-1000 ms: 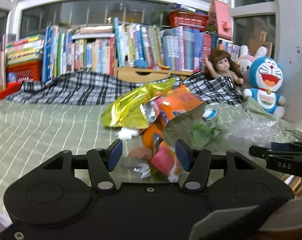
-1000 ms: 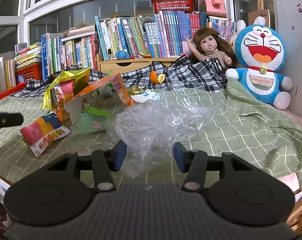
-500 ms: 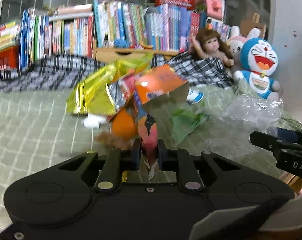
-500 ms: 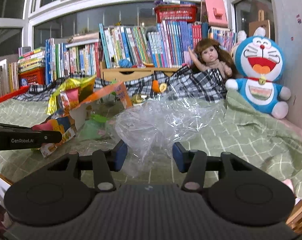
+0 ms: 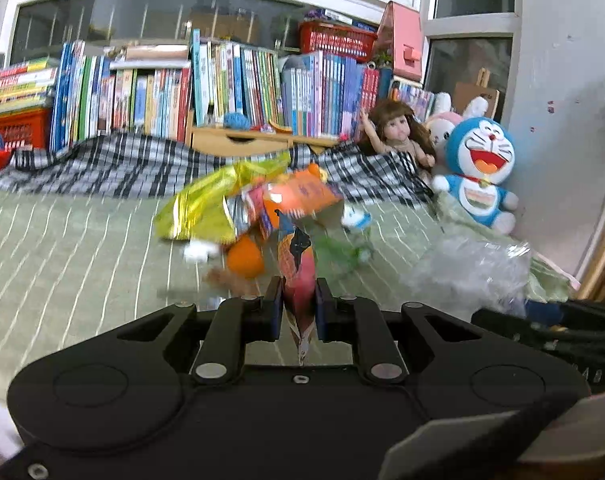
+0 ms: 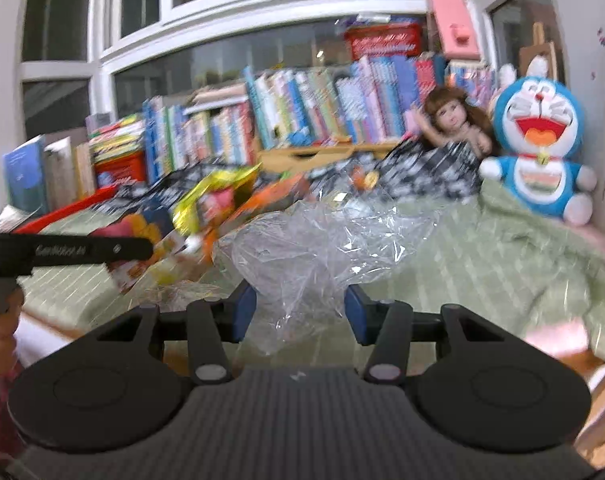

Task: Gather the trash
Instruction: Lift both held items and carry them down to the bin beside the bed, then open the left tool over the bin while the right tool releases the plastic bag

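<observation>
My left gripper (image 5: 298,305) is shut on a pink and orange snack wrapper (image 5: 299,276), held edge-on and lifted off the green bedspread (image 5: 70,248). Behind it lies a heap of trash: a yellow foil bag (image 5: 206,204), an orange carton (image 5: 302,194), an orange round thing (image 5: 244,258) and a green wrapper (image 5: 338,250). My right gripper (image 6: 300,312) is open, its blue-padded fingers on either side of a crumpled clear plastic bag (image 6: 314,248). The left gripper (image 6: 82,250) shows at the left of the right wrist view, with the wrapper (image 6: 142,248) behind it.
A checked blanket (image 5: 114,168) and a row of books (image 5: 222,84) run along the back. A doll (image 5: 398,132) and a blue plush toy (image 5: 480,168) sit at the right by the wall. A person's hand (image 6: 0,340) holds the left gripper's handle.
The left gripper closed on the pink and orange wrapper and has lifted it. The right gripper stayed open around the clear plastic bag and shifted slightly.
</observation>
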`<state>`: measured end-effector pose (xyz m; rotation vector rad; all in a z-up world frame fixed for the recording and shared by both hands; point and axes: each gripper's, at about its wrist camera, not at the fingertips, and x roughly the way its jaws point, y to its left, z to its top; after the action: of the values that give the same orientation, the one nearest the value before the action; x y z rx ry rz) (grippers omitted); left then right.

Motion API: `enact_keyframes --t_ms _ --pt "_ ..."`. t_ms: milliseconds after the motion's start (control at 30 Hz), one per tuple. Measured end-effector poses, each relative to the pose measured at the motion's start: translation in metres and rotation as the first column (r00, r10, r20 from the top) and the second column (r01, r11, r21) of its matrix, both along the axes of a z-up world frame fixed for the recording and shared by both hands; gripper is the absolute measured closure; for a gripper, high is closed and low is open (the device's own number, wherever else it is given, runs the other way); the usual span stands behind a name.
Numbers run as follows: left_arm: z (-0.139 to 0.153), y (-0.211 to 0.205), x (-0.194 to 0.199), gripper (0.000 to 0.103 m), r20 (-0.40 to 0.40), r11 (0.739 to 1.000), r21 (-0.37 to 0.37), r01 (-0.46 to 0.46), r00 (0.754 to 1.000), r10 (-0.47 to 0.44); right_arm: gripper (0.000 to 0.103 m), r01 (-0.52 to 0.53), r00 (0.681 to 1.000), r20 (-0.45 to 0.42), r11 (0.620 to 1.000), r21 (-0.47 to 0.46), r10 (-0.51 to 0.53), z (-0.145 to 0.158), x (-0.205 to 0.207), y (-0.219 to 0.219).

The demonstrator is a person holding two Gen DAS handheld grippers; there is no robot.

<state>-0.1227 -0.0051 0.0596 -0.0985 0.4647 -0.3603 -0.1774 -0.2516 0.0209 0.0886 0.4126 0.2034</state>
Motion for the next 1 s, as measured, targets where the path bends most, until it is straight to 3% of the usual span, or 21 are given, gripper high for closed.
enact_keyframes --t_ms 233,400,633,867,1000 --pt "-0.022 0.012 -0.06 0.088 -0.106 0.999 0.0 0.049 0.993 -0.049 0.051 -0.135 0.979 -0.157 0.991 -0.011 0.131 -0.026 -0.045 0.023" --pt "-0.052 0.014 -0.078 0.088 -0.228 0.996 0.034 0.085 0.971 -0.076 0.051 -0.227 0.93 -0.3 0.974 -0.02 0.21 -0.055 -0.054 0.037" --pt "-0.117 0.008 -0.064 0.088 -0.458 0.985 0.136 0.107 0.889 -0.033 0.05 -0.335 0.844 -0.473 0.938 -0.094 0.254 -0.103 -0.029 0.059" --pt "-0.154 0.013 -0.046 0.087 -0.549 0.981 0.166 0.103 0.836 0.005 0.048 -0.411 0.791 -0.545 0.901 -0.138 0.277 -0.131 -0.001 0.072" --pt "-0.158 0.015 -0.042 0.085 -0.561 0.982 0.161 0.097 0.827 0.01 0.033 -0.418 0.783 -0.555 0.899 -0.131 0.283 -0.135 0.003 0.075"
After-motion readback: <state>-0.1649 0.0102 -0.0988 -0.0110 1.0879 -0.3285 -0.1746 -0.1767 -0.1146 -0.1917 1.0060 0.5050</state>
